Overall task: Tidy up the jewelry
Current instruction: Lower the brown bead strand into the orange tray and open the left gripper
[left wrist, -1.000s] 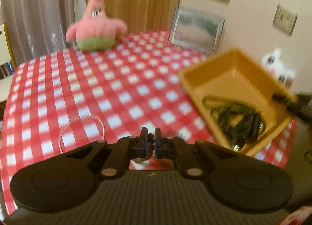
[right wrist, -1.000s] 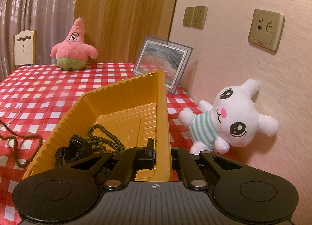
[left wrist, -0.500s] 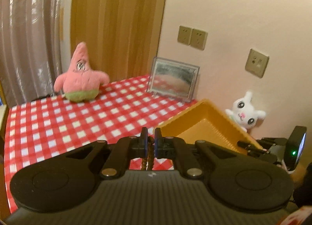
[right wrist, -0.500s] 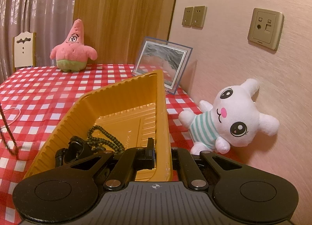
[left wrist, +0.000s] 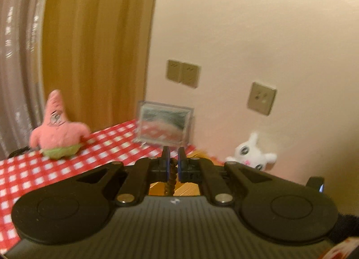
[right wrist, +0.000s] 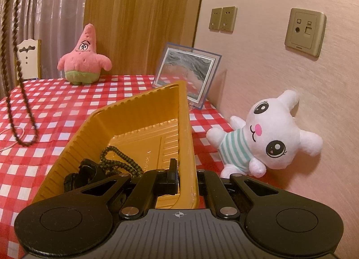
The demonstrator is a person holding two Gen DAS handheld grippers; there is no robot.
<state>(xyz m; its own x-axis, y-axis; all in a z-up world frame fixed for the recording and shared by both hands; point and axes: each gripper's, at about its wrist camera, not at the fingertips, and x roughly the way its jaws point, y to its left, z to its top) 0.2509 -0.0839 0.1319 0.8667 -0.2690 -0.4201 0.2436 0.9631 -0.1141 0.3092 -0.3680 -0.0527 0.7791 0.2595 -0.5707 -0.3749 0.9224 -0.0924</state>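
My left gripper [left wrist: 172,155] is shut on a brown bead necklace [left wrist: 171,176], which shows between its pads. In the right wrist view that necklace [right wrist: 20,93] hangs as a long loop at the far left, its lower end just above the checkered cloth. My right gripper [right wrist: 186,169] is shut on the right rim of a yellow tray [right wrist: 134,111], one finger inside the wall and one outside. A dark green bead strand [right wrist: 121,162] and a black item [right wrist: 83,173] lie in the tray. A thin white bracelet [right wrist: 11,138] lies on the cloth under the hanging loop.
A pink starfish plush [right wrist: 84,57] and a framed picture [right wrist: 186,77] stand at the table's far side. A white bunny plush [right wrist: 269,133] leans on the wall right of the tray. A chair back [right wrist: 28,57] shows behind the table's left edge.
My left gripper has risen and tipped upward, lifting the brown necklace off the cloth until it hangs free. The right gripper and the tray have stayed put.
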